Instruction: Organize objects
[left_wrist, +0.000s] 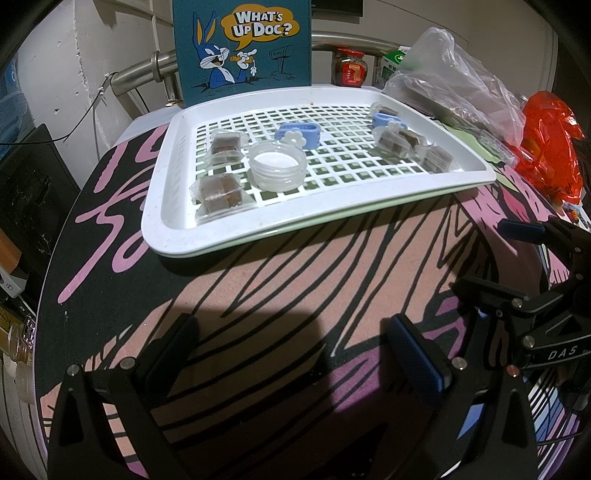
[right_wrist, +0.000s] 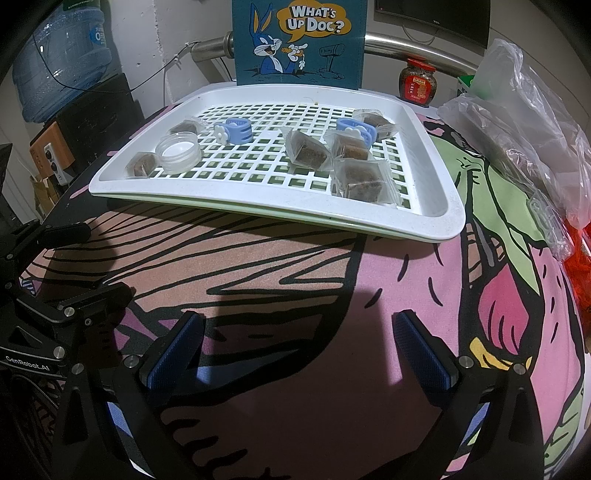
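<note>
A white slotted tray (left_wrist: 173, 206) (right_wrist: 436, 206) lies on the patterned mat. In it lie several clear-wrapped brown snack cubes (left_wrist: 221, 192) (right_wrist: 360, 179), a clear round lid (left_wrist: 277, 167) (right_wrist: 178, 151) and two blue flower clips (left_wrist: 300, 134) (right_wrist: 233, 132). My left gripper (left_wrist: 291, 343) is open and empty, low over the mat in front of the tray. My right gripper (right_wrist: 299, 343) is open and empty, also in front of the tray. Each gripper shows at the edge of the other's view, the right one (left_wrist: 524, 266) and the left one (right_wrist: 66, 262).
A blue "What's Up Doc?" box (left_wrist: 243, 48) (right_wrist: 299, 40) stands behind the tray. A clear plastic bag (left_wrist: 454, 77) (right_wrist: 524, 122), a red bag (left_wrist: 546, 144) and a red-lidded jar (right_wrist: 417, 79) sit to the right. A water bottle (right_wrist: 59, 55) stands far left.
</note>
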